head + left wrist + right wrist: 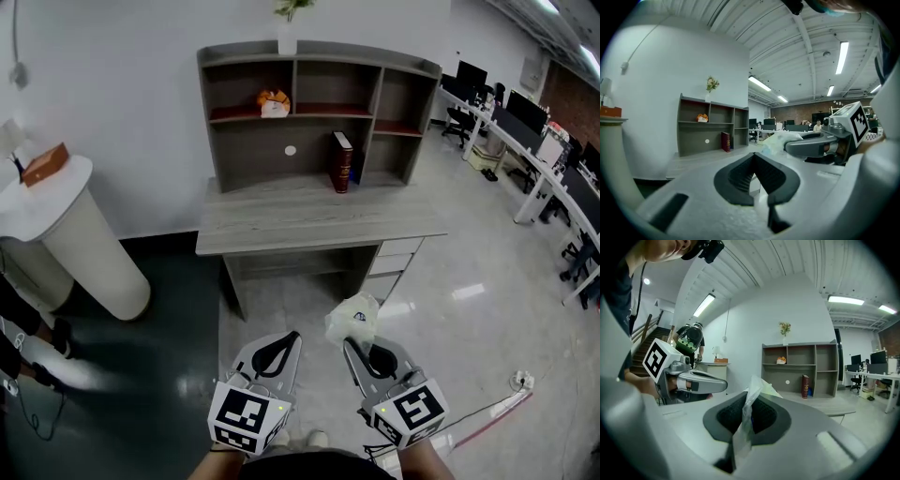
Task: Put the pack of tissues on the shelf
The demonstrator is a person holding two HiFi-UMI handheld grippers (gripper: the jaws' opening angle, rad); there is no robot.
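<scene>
My right tongs (354, 347) are clamped on the pack of tissues (353, 319), pinching what looks like its plastic wrapper. The pack is in the air, well short of the worktop (309, 223) and its shelf (319, 111). My left tongs (286, 342) are closed and empty, just beside.

grey wood-grain shelf (253, 159), dark red book (341, 161), whitish pack of tissues (353, 319), white wall (122, 84), orange-brown box (44, 164)
</scene>
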